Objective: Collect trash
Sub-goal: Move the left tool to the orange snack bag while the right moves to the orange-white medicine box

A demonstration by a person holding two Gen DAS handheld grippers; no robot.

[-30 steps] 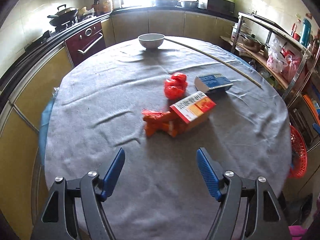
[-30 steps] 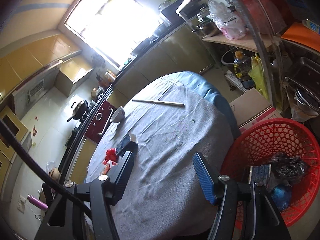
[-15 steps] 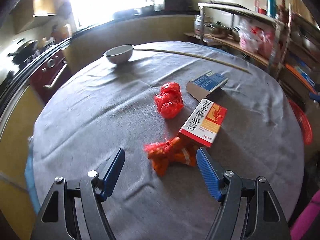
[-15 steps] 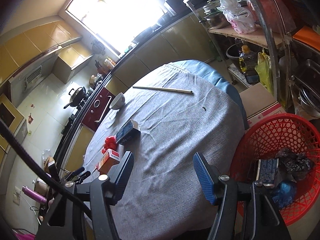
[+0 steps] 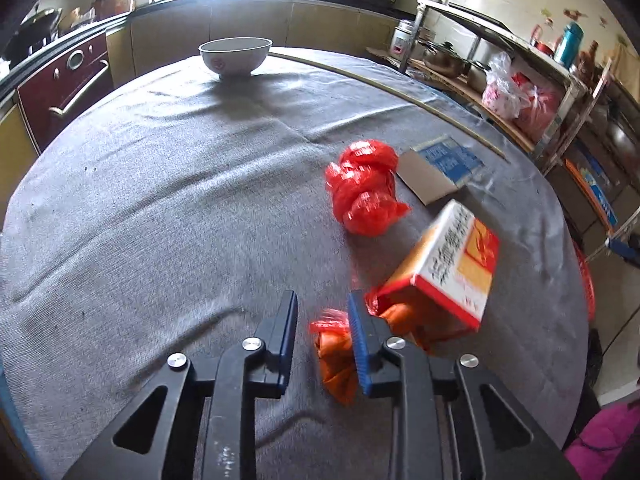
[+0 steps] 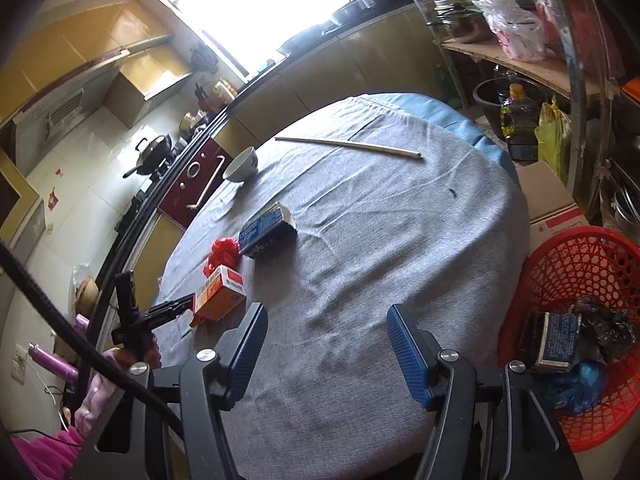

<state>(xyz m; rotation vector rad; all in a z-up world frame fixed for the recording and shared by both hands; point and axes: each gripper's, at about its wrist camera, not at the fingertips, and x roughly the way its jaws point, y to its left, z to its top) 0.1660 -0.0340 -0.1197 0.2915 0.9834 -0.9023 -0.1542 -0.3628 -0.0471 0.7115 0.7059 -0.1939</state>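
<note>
On the round grey tabletop (image 5: 160, 208), trash clusters at 3 to 5 o'clock in the left wrist view. Red basket (image 6: 580, 280) sits off the table edge at 3 o'clock in the right wrist view, already part filled.

Orange-and-white carton (image 5: 448, 268), at 4 o'clock: stiff card, likely light and empty, crushable; best pinched across its narrow faces. One end rests on the orange wrapper. Blue carton (image 5: 444, 164), at 2 o'clock: flap open, same handling. Red plastic bag (image 5: 366, 188), knotted into a wad at 2 o'clock: soft, near weightless, slippery film; take it through the bulk of the knot.

Orange wrapper (image 5: 336, 356), at 5 o'clock: crinkly, limp, partly pinned under the carton, so it may drag the carton when lifted.

Left hand-held gripper (image 5: 322, 340): jaws have just been closing, now narrow, wrapper bunched between them against the right pad; a gap shows beside the left pad, so a firm hold is uncertain. Right hand-held gripper (image 6: 326, 348): jaws partly spread, nothing between them, above bare cloth.
</note>
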